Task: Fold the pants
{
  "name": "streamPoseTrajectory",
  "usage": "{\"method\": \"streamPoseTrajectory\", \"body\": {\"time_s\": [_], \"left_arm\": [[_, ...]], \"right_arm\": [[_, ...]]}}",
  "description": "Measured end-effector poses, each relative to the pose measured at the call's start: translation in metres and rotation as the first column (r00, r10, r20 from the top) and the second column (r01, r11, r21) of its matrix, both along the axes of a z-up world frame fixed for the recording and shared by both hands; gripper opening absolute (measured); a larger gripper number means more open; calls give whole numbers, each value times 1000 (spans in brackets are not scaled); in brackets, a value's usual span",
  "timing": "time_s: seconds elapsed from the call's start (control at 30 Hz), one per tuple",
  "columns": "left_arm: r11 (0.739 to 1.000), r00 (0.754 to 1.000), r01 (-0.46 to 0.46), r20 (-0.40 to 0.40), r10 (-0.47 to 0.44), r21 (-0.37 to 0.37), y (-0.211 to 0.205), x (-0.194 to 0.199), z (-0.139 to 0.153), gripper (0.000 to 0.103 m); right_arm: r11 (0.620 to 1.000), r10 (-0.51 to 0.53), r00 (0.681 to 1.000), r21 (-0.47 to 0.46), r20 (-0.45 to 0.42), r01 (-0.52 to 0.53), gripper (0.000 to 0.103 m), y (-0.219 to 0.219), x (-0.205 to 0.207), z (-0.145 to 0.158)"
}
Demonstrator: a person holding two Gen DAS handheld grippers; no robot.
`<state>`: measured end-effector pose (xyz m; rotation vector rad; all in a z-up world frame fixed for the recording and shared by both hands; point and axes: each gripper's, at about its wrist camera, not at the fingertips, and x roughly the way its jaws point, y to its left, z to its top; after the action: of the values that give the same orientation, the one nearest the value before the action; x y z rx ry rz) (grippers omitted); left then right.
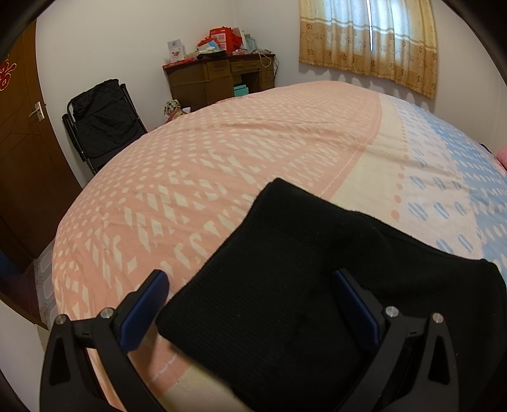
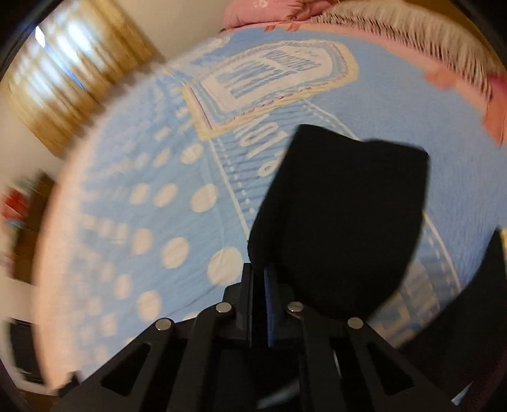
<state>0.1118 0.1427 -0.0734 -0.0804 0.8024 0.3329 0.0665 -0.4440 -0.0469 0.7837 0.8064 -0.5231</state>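
Note:
The black pants (image 1: 301, 234) lie in a folded bundle on the bed sheet (image 1: 190, 171), where its pink part meets its blue part. My left gripper (image 1: 250, 282) is open, its blue-padded fingers (image 1: 149, 304) straddling the near-left part of the bundle without pressing on it. In the blurred right wrist view, my right gripper (image 2: 259, 272) is shut, and a flap of the black pants (image 2: 345, 215) stands up from its fingertips over the blue sheet (image 2: 142, 164). The pinched edge itself is hidden between the pads.
Beyond the bed's far edge stand a cluttered wooden desk (image 1: 221, 73), a black folding chair (image 1: 101, 126) and a brown door (image 1: 22, 152). Yellow curtains (image 1: 367, 41) hang at the back. A pink quilt (image 2: 263, 12) and a fringed blanket (image 2: 412, 38) lie at the bed's head.

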Motion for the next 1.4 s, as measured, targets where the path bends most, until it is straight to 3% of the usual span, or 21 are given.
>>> {"method": "streamPoseTrajectory", "body": {"time_s": [0.1, 0.23, 0.4, 0.57, 0.63, 0.67, 0.73, 0.8, 0.87, 0.93, 0.97, 1.03, 1.07, 1.13, 1.2, 1.27, 1.3, 1.4], "left_arm": [[1000, 1000, -1, -4, 1, -1, 0, 0, 0, 103], [1000, 1000, -2, -6, 2, 0, 0, 0, 1, 103], [1000, 1000, -2, -9, 2, 0, -1, 1, 1, 103], [1000, 1000, -2, -18, 2, 0, -1, 4, 2, 103], [1000, 1000, -2, -18, 2, 0, -1, 4, 2, 103], [1000, 1000, -2, -18, 3, 2, -1, 4, 2, 103], [1000, 1000, -4, -18, 4, 6, -1, 5, 2, 103], [1000, 1000, -6, -18, 6, 9, -2, 6, 2, 103], [1000, 1000, -8, -18, 8, 11, -3, 6, 2, 103], [1000, 1000, -7, -17, 8, 12, -4, 7, 2, 103], [1000, 1000, -7, -18, 7, 11, -4, 7, 2, 103], [1000, 1000, -6, -18, 6, 8, -4, 7, 2, 103], [1000, 1000, -6, -19, 6, 8, -5, 7, 1, 103], [1000, 1000, -6, -18, 6, 8, -5, 7, 1, 103], [1000, 1000, -5, -19, 5, 7, -5, 7, 1, 103], [1000, 1000, -5, -19, 5, 6, -4, 7, 1, 103], [1000, 1000, -5, -19, 5, 7, -4, 7, 1, 103], [1000, 1000, -5, -18, 5, 8, -4, 7, 1, 103]], "right_arm": [[1000, 10, 992, 3, 122, -11, 5, 5, -54, 21], [999, -31, 984, 21, 174, 28, 5, 13, -122, 29], [991, -115, 982, 91, 147, 103, 6, 15, -191, 1], [985, -156, 982, 87, 110, 147, 6, 7, -218, -8], [971, -237, 970, -10, 50, 237, 6, 1, -229, 2], [959, -264, 964, -103, 20, 265, 6, 1, -231, 12], [948, -198, 980, -253, 1, 192, 8, 12, -220, 30], [931, -80, 996, -360, -30, 64, 24, 34, -195, 42], [873, 53, 995, -479, -84, -87, 72, 65, -158, 43], [781, 142, 977, -589, -161, -210, 76, 96, -135, 36], [697, 179, 956, -657, -231, -289, 76, 115, -114, 30], [587, 178, 928, -722, -326, -366, 76, 129, -96, 18], [527, 154, 897, -733, -415, -430, 76, 133, -77, 5], [496, 154, 847, -702, -508, -511, 75, 132, -54, -13], [511, 138, 831, -680, -539, -526, 62, 121, -49, -25], [589, 140, 847, -644, -513, -488, 13, 101, -54, -23], [650, 137, 877, -626, -460, -430, 8, 88, -63, -15], [809, 70, 966, -552, -249, -201, 8, 44, -109, 16]]}}
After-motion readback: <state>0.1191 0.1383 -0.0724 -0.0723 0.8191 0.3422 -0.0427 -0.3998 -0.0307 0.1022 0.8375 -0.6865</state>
